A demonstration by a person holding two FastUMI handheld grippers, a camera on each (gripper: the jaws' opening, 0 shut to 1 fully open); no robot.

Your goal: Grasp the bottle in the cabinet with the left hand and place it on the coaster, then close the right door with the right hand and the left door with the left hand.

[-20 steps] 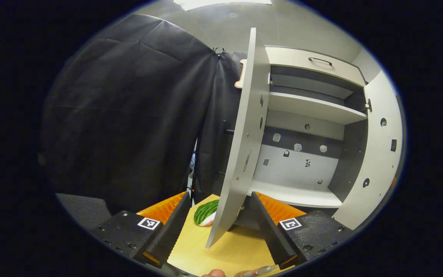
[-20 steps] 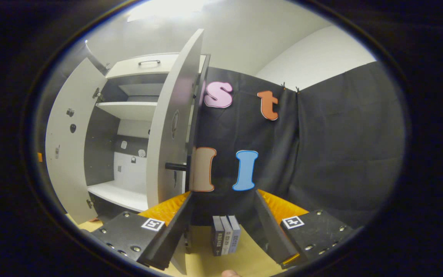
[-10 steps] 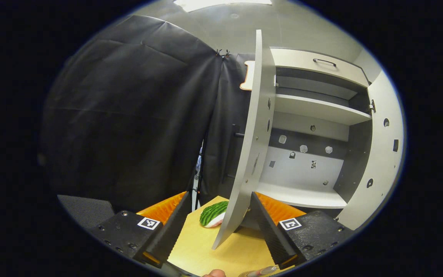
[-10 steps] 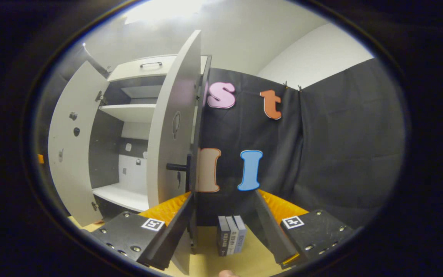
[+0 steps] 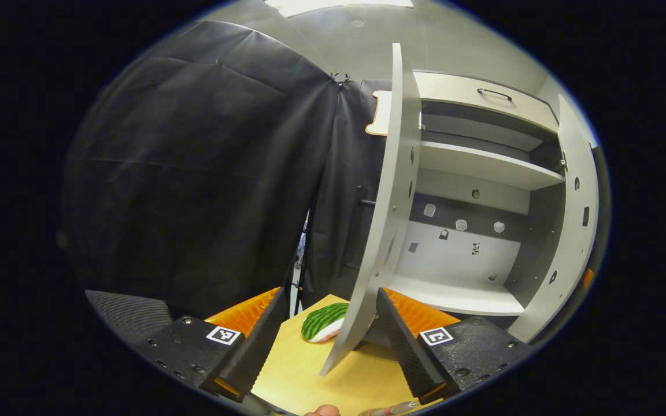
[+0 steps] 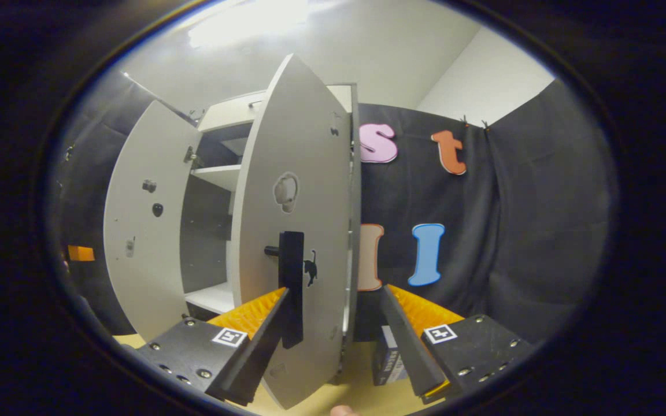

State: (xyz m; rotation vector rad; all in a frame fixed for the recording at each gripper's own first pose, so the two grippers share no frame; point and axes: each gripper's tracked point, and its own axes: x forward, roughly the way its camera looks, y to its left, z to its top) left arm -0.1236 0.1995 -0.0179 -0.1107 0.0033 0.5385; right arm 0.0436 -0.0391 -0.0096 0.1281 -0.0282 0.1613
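Note:
The white cabinet [image 5: 472,164] stands on the yellow table with both doors ajar. In the left gripper view the left door [image 5: 393,190] is edge-on. Its lower corner hangs between the fingers of my open left gripper [image 5: 330,293], close to the right finger [image 5: 396,341]. The right door [image 5: 573,231] stands far right. In the right gripper view the right door [image 6: 301,219] turns its outer face and black handle [image 6: 291,289] towards me. My open right gripper [image 6: 334,290] straddles its lower part, the left finger [image 6: 258,341] below the handle. The left door [image 6: 142,231] is beyond.
A watermelon-patterned piece [image 5: 324,320] lies on the yellow table [image 5: 304,370] left of the left door. Several dark books [image 6: 388,361] stand by the right finger in the right gripper view. A fingertip [image 5: 321,411] and a silvery tip [image 5: 393,408] show at the bottom edge.
The right door has swung towards the cabinet, and its outer face and handle now face the right gripper. The left door has shifted slightly right in the left gripper view.

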